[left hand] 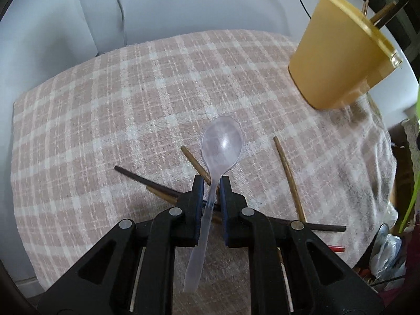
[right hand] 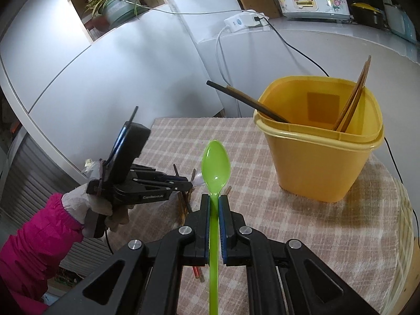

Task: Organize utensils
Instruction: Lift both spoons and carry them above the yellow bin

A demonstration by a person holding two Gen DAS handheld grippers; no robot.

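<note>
Clear spoon (left hand: 221, 141) (left), green spoon (right hand: 215, 165) gripped

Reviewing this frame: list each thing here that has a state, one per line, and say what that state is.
Left claw: shut on clear spoon, handle crooked between the pads.
Right claw: shut on green spoon.
Yellow bin: upright, open-topped, chopsticks leaning inside.
Loose chopsticks: scattered flat on the checked cloth.
</note>
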